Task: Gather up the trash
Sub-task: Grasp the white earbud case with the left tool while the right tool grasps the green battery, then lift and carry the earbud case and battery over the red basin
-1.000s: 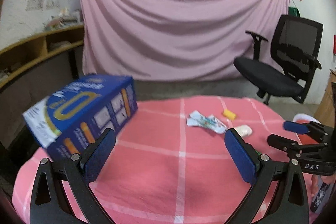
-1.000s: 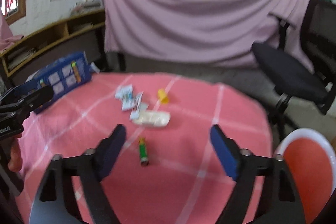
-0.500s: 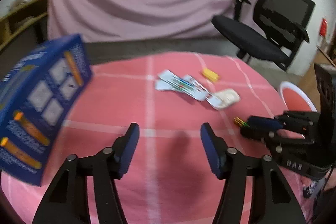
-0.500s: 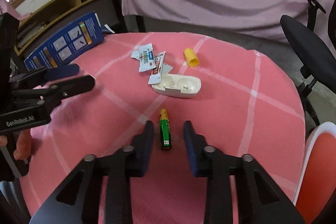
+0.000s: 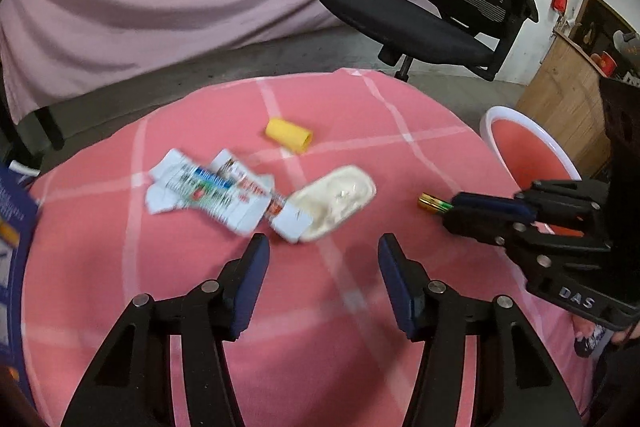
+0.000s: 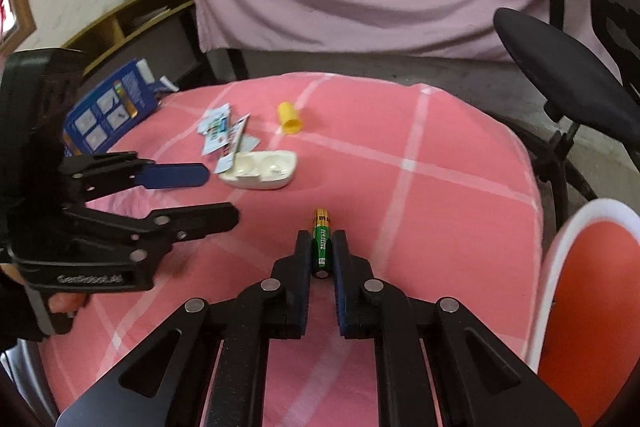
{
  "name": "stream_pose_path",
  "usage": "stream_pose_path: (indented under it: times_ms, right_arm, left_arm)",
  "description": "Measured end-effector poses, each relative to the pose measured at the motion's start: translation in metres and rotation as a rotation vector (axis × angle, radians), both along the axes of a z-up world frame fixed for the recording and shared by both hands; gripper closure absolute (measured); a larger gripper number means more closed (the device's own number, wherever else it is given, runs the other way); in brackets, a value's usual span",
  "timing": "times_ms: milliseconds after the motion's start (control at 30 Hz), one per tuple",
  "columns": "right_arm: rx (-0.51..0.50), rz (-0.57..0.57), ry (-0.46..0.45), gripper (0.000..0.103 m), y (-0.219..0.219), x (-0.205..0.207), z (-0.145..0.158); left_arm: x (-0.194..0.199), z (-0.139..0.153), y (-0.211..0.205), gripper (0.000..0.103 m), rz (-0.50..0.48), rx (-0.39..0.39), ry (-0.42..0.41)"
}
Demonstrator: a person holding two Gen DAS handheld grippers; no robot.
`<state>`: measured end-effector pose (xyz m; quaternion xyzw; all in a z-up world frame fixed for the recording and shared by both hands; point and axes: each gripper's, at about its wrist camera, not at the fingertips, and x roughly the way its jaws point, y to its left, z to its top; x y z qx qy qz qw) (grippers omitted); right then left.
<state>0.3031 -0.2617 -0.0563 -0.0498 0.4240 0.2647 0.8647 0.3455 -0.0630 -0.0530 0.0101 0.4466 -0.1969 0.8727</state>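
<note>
Grip is taken on the green and gold cylindrical battery [image 6: 321,243] by the right gripper [image 6: 321,255], whose jaws have just been closing and now press on its two sides, lengthwise along the pads, so that it can be lifted off the pink checked cloth of the round worktop [image 6: 440,155] without rolling. The red bin with a white rim [image 6: 592,299] stands just beside the battery's right, presumably as its destination. Left of the battery, the left gripper [image 5: 322,267] is held with jaws half apart and nothing between them, aimed at the white plastic blister tray [image 5: 336,199] and the crumpled printed wrappers [image 5: 208,191]; a yellow plastic cap [image 5: 289,135] lies beyond. Wrapper print is blurred, and whether the battery is already raised cannot be told.
</note>
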Motion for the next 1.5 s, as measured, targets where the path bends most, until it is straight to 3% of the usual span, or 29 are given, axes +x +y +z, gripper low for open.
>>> stream_pose_path:
  times_ms: [200, 300, 367, 467, 867, 1133, 1300, 1500]
  right_arm:
    - [0.031, -0.03, 0.0, 0.095, -0.012, 0.005, 0.002]
    - [0.034, -0.031, 0.0, 0.095, -0.012, 0.006, 0.002]
    - [0.035, -0.032, -0.001, 0.095, -0.011, 0.005, 0.003]
    - [0.04, -0.035, 0.0, 0.095, -0.012, 0.005, 0.003]
    - [0.05, -0.029, 0.016, 0.094, -0.022, 0.007, 0.001]
    - [0.038, 0.0, 0.047, 0.093, -0.019, 0.011, -0.005]
    - [0.022, 0.013, 0.066, 0.092, -0.016, 0.012, -0.009]
    - [0.012, 0.025, 0.041, 0.095, -0.013, 0.007, -0.007]
  left_arm:
    - [0.011, -0.001, -0.004, 0.053, -0.013, 0.017, -0.005]
    - [0.015, -0.002, -0.01, 0.058, -0.033, 0.026, -0.006]
    - [0.015, -0.003, -0.012, 0.07, -0.042, 0.034, -0.002]
    - [0.011, -0.002, -0.016, 0.074, -0.063, 0.042, -0.004]
    - [0.02, -0.002, -0.05, 0.071, -0.119, 0.112, -0.037]
    - [0.022, -0.007, -0.051, 0.076, -0.125, 0.087, -0.02]
    - [0.015, -0.006, -0.048, 0.077, -0.084, 0.093, -0.016]
    - [-0.006, -0.002, -0.032, 0.077, 0.049, 0.042, -0.018]
